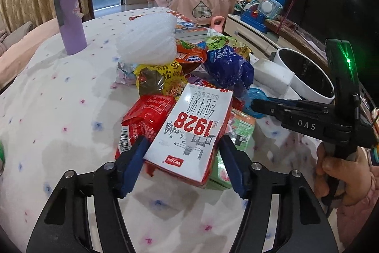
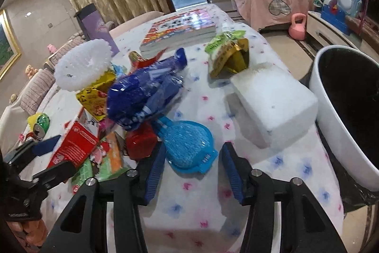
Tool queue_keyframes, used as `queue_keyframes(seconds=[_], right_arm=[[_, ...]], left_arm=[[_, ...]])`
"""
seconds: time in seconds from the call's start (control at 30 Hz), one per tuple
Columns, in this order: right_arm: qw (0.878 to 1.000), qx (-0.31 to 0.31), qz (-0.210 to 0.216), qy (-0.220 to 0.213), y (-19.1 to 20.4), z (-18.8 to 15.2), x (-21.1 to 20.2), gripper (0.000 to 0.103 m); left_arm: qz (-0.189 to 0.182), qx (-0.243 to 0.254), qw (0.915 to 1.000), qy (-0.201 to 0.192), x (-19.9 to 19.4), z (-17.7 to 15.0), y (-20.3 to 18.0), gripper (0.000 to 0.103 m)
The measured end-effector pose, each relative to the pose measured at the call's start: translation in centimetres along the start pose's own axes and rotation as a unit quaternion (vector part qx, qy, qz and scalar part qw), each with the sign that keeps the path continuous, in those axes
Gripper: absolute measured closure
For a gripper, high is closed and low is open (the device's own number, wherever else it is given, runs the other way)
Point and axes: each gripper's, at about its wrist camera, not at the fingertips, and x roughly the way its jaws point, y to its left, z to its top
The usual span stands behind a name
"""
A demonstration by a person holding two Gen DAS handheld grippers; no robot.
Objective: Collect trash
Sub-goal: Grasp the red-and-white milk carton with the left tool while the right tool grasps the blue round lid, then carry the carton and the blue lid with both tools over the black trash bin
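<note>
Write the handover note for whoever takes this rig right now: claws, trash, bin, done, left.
Left claw: jaws astride the milk carton, pads at its sides; a firm grip is not clear. Nothing lifted.
Right claw: open around the blue plastic scoop, which lies on the cloth, pads not touching.
Trash: the wrapper pile, white foam roll and white foam block all sit on the table.
Bin: beside the table, at the right-hand edge; inside too dark to judge.
Done: nothing visibly binned.
Left: close, lift, drop in bin, repeat.
</note>
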Motion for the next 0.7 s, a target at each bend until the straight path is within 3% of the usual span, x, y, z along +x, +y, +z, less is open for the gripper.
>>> queue_keyframes(seconds=[0.1, 0.13, 0.7], right_arm=[[1.0, -0.001, 0.009, -0.008, 0.1, -0.2, -0.4, 0.085], [1.0, -0.002, 0.012, -0.012, 0.4, -0.3, -0.6, 0.086], [0.997, 0.039, -0.005, -0.067, -0.7, -4.7, -8.6, 0.088]], left_arm=[[-0.009, 0.0, 0.9999, -0.006, -0.4, -0.2, -0.2, 0.046], [-0.013, 0.0, 0.9999, -0.007, -0.6, -0.3, -0.3, 0.047], [-0.075, 0.051, 0.994, -0.06, -4.7, -1.1, -7.0, 0.05]])
